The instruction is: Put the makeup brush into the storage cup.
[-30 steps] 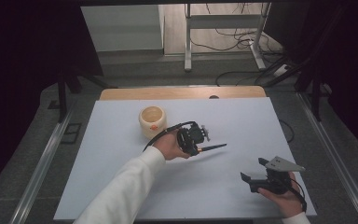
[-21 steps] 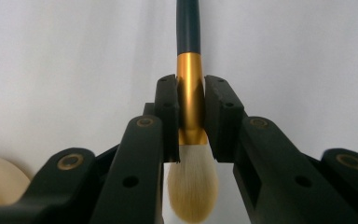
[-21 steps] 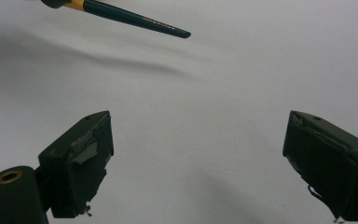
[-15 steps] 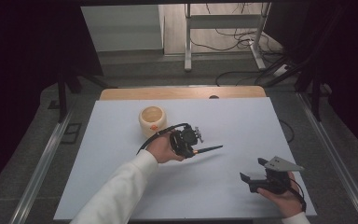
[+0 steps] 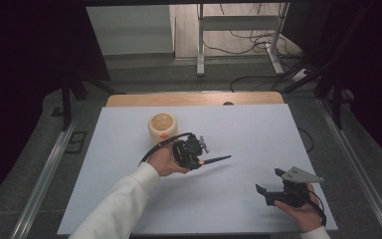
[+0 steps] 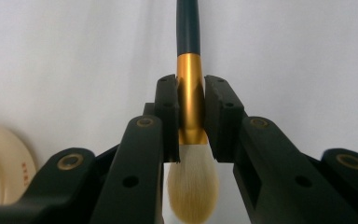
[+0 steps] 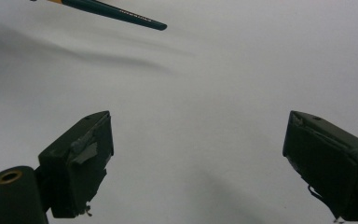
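A makeup brush (image 6: 188, 32) with a dark handle, gold ferrule and cream bristles (image 6: 193, 186) is clamped at the ferrule by my left gripper (image 6: 190, 93). In the high view the left gripper (image 5: 199, 159) hovers mid-table, and the brush handle (image 5: 219, 159) points right. A cream round pot (image 5: 162, 127) stands just behind and left of it, and its edge shows as a pale curve (image 6: 0, 163). My right gripper (image 5: 268, 180) rests low near the front right, jaws wide apart. The right gripper (image 7: 198, 140) has nothing between its jaws, and the brush tip (image 7: 121, 13) lies farther off.
A white sheet (image 5: 258, 134) covers the table, with a wooden strip (image 5: 194, 98) along its far edge. Metal rails run down both sides. Cables and a stand's legs lie on the floor beyond the table.
My left hand has carried the brush a little to the left, closer to the pot. The right gripper has stayed in place.
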